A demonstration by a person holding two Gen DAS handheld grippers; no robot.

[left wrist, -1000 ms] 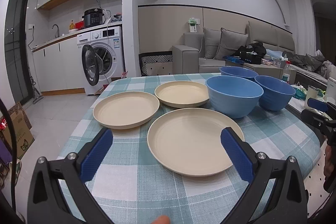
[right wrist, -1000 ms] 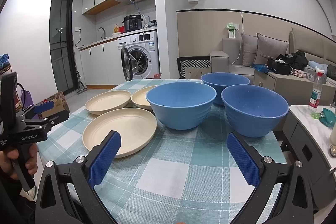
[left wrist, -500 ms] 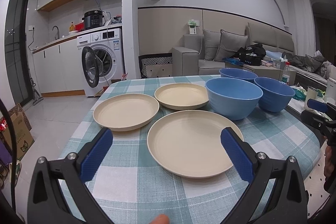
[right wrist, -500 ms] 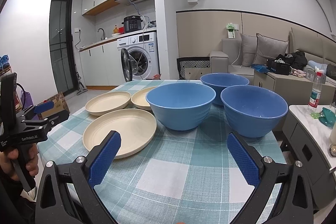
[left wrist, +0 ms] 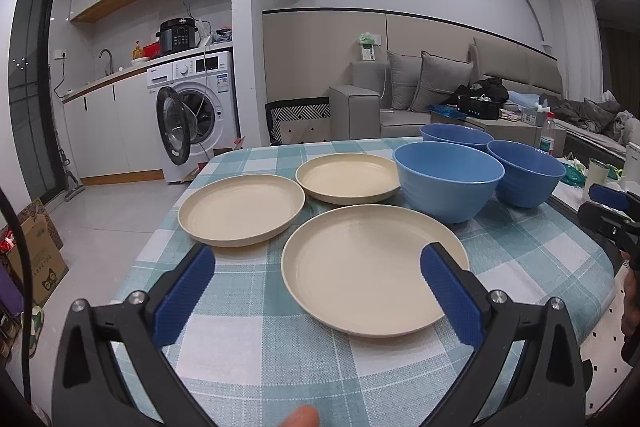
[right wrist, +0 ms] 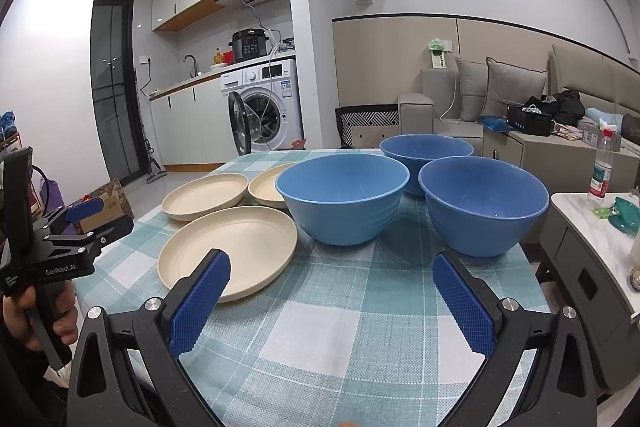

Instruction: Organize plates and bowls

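Plates (left wrist: 374,269) and blue bowls (right wrist: 342,197): all six lie separate on checked tablecloth (right wrist: 360,323) | left gripper (left wrist: 318,291), right gripper (right wrist: 332,301): jaws apart, empty | advice: you take near plate by its rim, lift level.

My right gripper (right wrist: 332,291) sat low in the frame, blue pads (right wrist: 200,301) spread wide, nothing between them, over the checked tablecloth (right wrist: 360,327). Centre frame: three blue bowls, the nearest bowl (right wrist: 342,197) left of centre, the second bowl (right wrist: 482,203) right of it, the third bowl (right wrist: 426,153) behind both. Left of the bowls were three cream plates: the big plate (right wrist: 228,247) closest to me, two smaller plates (right wrist: 206,195) behind it. My left gripper (right wrist: 86,217) showed at the left edge, hand (right wrist: 36,319) on its handle; I couldn't read its jaw gap from here. Washing machine (right wrist: 264,107) was upper centre-left.
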